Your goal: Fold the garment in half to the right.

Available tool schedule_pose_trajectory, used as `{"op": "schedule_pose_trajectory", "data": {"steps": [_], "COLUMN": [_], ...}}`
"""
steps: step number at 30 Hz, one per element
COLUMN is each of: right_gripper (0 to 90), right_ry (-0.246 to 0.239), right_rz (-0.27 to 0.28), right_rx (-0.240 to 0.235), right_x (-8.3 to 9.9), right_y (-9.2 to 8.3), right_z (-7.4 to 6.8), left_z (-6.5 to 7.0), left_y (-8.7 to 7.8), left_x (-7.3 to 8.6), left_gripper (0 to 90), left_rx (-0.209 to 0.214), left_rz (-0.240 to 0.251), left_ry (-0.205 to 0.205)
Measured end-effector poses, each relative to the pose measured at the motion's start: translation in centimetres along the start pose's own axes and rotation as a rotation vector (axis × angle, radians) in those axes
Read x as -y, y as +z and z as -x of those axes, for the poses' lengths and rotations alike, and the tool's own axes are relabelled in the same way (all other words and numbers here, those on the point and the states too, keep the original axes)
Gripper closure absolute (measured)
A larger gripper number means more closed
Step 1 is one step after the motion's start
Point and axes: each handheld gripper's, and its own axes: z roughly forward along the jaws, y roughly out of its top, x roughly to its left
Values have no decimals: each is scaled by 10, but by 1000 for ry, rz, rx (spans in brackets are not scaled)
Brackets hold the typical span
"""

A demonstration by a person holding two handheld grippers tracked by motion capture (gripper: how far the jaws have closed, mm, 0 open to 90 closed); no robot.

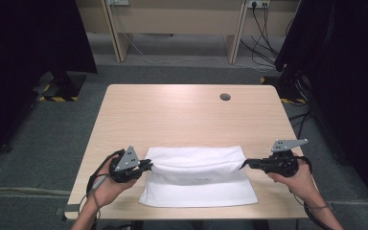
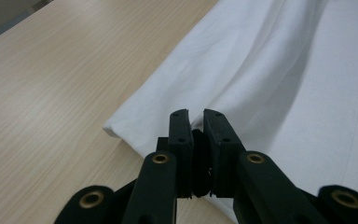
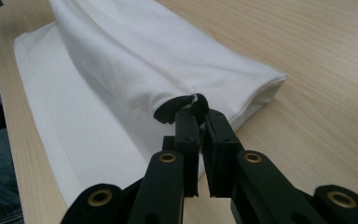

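Currently the cloth (image 1: pixel 199 175) lies half-folded along the table's (image 1: pixel 172 110) near edge, its upper layer stretched between my left gripper (image 1: pixel 146 166) and right gripper (image 1: pixel 245 164), both clenched on it. Uneven pull risks a slipped pinch, skewing the fold.

Both grippers I'm working with are matte black. The left gripper (image 1: pixel 146 165) and the right gripper (image 1: pixel 244 164) each carry a grey three-cornered plate dotted with small holes. Brass-coloured rivets sit at the linkage joints behind the fingers (image 2: pixel 181 133). Black cables trail back; the forearms seem bare, and blue denim shows.
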Motion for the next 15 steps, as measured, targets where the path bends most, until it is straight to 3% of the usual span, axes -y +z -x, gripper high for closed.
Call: {"op": "schedule_pose_trajectory", "data": {"steps": [15], "right_gripper": [854], "right_ry": [-6], "right_rz": [1], "right_rx": [-3], "right_x": [6], "right_y": [-5], "right_z": [-6], "left_z": [5], "left_y": [-5], "left_x": [-1], "left_gripper": [813], "left_rx": [-2], "left_rz": [0], "left_ry": [18]}}
